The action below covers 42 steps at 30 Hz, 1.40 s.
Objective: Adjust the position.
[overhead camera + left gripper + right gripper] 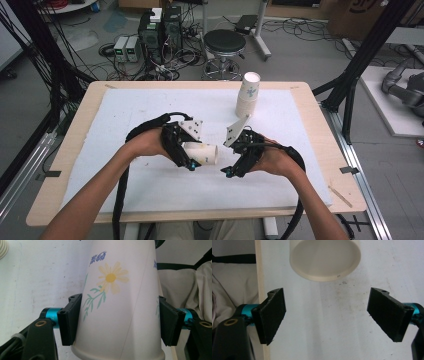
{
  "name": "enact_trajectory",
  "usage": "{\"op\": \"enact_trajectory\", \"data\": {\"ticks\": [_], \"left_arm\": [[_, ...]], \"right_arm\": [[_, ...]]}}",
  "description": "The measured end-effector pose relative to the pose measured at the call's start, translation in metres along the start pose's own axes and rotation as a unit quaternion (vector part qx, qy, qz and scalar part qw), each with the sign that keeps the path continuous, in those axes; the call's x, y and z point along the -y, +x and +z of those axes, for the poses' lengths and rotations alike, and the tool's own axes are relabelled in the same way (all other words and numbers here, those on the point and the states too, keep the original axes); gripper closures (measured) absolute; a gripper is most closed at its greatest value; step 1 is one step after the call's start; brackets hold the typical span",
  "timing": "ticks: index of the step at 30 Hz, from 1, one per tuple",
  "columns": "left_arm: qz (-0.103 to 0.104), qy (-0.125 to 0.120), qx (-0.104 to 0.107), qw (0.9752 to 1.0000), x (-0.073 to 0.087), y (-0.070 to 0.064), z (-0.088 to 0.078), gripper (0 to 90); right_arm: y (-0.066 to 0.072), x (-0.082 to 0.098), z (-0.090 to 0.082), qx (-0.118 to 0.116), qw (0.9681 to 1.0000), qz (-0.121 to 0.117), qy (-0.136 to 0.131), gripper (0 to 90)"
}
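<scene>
A white paper cup [207, 154] with a yellow daisy print lies on its side in the air over the white mat, and my left gripper [187, 154] is shut on it. In the left gripper view the black pads [71, 318] press on both sides of the cup [117, 302] near its rolled rim. My right gripper [231, 159] faces the cup from the right, a short gap away, and is open. In the right gripper view one round end of the cup [325, 257] hangs just beyond the wide-apart jaws of the right gripper [327, 315], with nothing between them.
A stack of paper cups [247, 97] stands upright at the back of the white mat [130, 110], right of centre. The wooden table edge [320, 125] frames the mat. A black stool [225, 45] and cables lie on the floor behind the table.
</scene>
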<state>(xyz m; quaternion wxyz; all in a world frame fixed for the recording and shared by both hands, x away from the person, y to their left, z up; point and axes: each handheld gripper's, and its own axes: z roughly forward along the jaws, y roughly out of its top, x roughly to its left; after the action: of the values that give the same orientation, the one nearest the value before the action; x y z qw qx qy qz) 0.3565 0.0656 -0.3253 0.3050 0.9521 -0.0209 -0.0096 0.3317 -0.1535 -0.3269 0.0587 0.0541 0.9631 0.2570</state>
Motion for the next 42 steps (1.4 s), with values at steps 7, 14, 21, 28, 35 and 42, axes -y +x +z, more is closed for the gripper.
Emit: {"op": "enact_trajectory", "data": {"ticks": [7, 14, 21, 28, 35, 42], "left_arm": [[0.004, 0.005, 0.002, 1.0, -0.006, 0.0, 0.006, 29.8], [0.006, 0.012, 0.004, 0.9999, -0.008, 0.001, 0.01, 29.8], [0.006, 0.015, 0.005, 0.9999, -0.009, 0.003, 0.012, 29.8], [0.0, 0.013, 0.009, 0.9999, -0.008, 0.002, 0.014, 29.8], [-0.007, 0.002, 0.006, 1.0, -0.004, 0.003, 0.017, 26.0], [-0.038, -0.034, 0.009, 0.9987, 0.002, 0.007, 0.016, 5.5]], "right_arm": [[0.001, -0.007, 0.003, -0.002, 1.0, -0.008, -0.005, 16.0], [0.003, -0.011, 0.002, -0.001, 0.9999, -0.012, -0.009, 16.0], [0.002, -0.013, 0.004, -0.003, 0.9997, -0.022, -0.01, 22.1], [0.002, -0.014, 0.004, -0.004, 0.9998, -0.02, -0.003, 37.3], [0.001, -0.014, 0.005, -0.005, 0.9998, -0.018, 0.003, 37.9], [-0.002, -0.01, 0.006, -0.005, 0.9999, -0.012, -0.002, 37.8]]}}
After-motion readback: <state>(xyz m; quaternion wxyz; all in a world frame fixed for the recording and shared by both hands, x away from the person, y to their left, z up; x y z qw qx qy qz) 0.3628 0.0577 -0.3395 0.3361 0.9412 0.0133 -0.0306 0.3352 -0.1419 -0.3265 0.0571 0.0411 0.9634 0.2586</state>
